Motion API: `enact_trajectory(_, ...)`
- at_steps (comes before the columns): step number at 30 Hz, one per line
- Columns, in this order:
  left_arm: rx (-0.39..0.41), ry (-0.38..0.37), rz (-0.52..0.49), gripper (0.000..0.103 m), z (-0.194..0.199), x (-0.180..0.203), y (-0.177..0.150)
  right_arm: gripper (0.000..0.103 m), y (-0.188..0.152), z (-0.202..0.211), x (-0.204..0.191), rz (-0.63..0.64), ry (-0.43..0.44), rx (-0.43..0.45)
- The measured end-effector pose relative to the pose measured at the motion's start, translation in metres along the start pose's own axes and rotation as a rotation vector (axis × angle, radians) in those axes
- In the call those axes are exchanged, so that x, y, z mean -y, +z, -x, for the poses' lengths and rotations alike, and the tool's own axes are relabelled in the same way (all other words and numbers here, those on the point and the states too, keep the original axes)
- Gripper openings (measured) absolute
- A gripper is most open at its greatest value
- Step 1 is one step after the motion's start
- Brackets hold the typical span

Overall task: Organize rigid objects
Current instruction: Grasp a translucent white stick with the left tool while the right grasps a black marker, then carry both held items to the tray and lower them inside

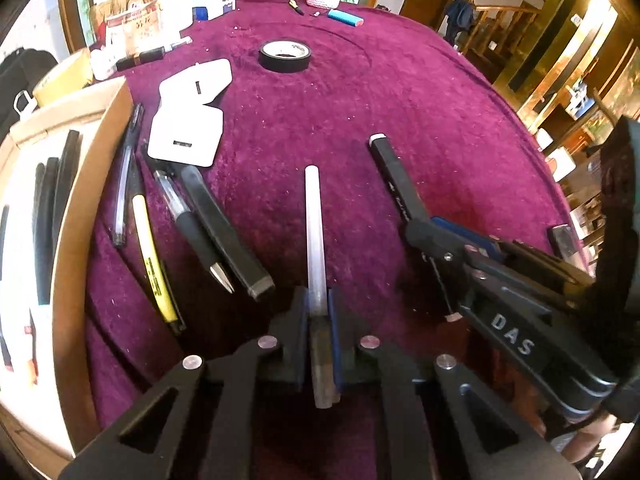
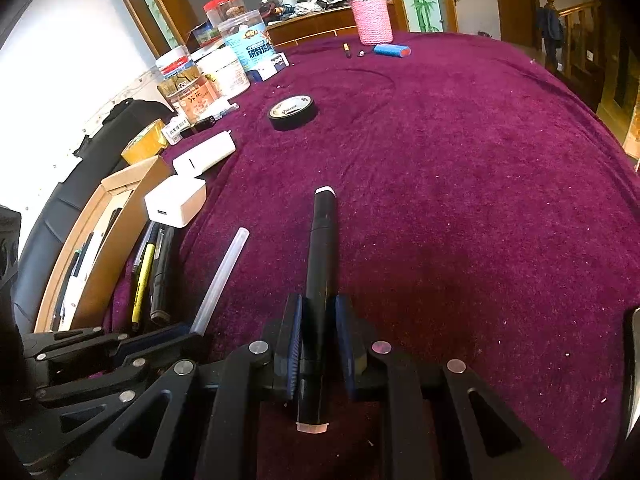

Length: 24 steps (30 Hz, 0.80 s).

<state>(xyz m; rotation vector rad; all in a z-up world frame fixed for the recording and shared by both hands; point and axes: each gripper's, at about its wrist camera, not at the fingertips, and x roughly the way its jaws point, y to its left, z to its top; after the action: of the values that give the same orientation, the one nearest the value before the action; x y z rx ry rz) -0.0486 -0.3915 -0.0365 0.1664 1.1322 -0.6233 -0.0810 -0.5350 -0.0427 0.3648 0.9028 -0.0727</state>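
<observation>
- The table point(image 1: 400, 92) is round and covered with a magenta pile cloth; wood panelling and a stair rail stand behind it.
- Landmark: a roll of black tape point(image 1: 285, 55) lies flat on the cloth toward the far side of the table.
- Left gripper point(image 1: 319, 312): jaws clenched on a translucent white stick point(image 1: 314, 224). The stick runs straight out between the blue pads, its free end pointing toward the roll of black tape, its rear end projecting behind the pads. In the right wrist view the same gripper point(image 2: 188, 332) appears at lower left, holding the stick at its near end.
- Right gripper point(image 2: 316, 332): jaws clamped on a black marker point(image 2: 322, 264) with a white end cap. The marker's capped tip points up the cloth, on the near side of the tape and to its right. In the left wrist view the marker lies slanted, gripped at its lower end.
- Near and left of the tape: two white chargers point(image 1: 192, 112) lie side by side, touching.
- Nearer than the chargers: a loose group of pens point(image 1: 188, 220) rests on the cloth, including a yellow-barrelled pen point(image 1: 154, 264) and a wide black marker point(image 1: 228, 236).
- Left of the pens: an open cardboard box point(image 1: 92, 184) sits at the table edge, with several dark pens inside.
- Beyond the tape, at the far rim: a blue cylindrical cell point(image 1: 346, 18) and a pink knitted container point(image 2: 371, 20).
- Left of the tape, at the far rim: a cluster of jars and cartons point(image 2: 212, 68).
</observation>
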Motion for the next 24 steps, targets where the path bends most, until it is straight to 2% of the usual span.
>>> enact_trajectory(4, 0.018, -0.029, 0.011, 0.009, 0.007, -0.002, -0.004, 0.016, -0.003, 0.003, 0.0, -0.026, 0.005, 0.003)
enact_trajectory(9, 0.056, -0.069, 0.032, 0.009, 0.024, -0.009, -0.007, 0.016, -0.007, 0.011, 0.004, -0.087, 0.064, 0.027)
enact_trajectory(13, 0.088, -0.107, 0.069, 0.009, 0.045, -0.024, -0.008, 0.016, -0.004, 0.022, -0.009, -0.084, 0.1, 0.052)
enact_trajectory(19, 0.141, -0.107, 0.144, 0.009, 0.089, -0.064, -0.016, 0.017, 0.007, 0.037, -0.059, -0.013, 0.206, 0.059)
enact_trajectory(21, 0.157, -0.136, 0.17, 0.009, 0.102, -0.08, -0.021, 0.017, 0.009, 0.036, -0.079, 0.011, 0.247, 0.055)
enact_trajectory(24, 0.198, -0.118, 0.21, 0.009, 0.126, -0.111, -0.026, 0.017, 0.013, 0.028, -0.111, 0.057, 0.289, 0.027)
